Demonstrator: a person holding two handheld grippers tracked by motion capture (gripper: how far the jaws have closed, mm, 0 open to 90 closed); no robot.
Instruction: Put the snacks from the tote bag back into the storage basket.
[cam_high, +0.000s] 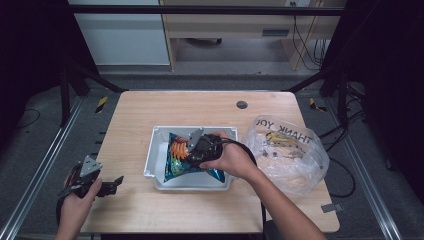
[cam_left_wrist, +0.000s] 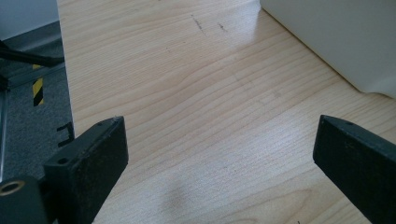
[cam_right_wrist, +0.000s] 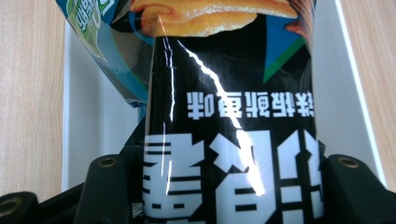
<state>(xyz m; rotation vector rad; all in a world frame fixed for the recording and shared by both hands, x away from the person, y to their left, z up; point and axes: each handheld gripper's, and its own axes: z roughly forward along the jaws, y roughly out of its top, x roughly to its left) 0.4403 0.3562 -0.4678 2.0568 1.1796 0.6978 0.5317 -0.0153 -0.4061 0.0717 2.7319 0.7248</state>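
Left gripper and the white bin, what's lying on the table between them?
Nothing: the high view shows bare wood between the left gripper and the white bin.

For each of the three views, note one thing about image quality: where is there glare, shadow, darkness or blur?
High view: the table is evenly lit while the surroundings fall into deep darkness. Left gripper view: a pale sheen on the wood near the white bin, a faint shadow between the black jaws. Right gripper view: bright glare streaks on the glossy snack bag; its close print is slightly soft.
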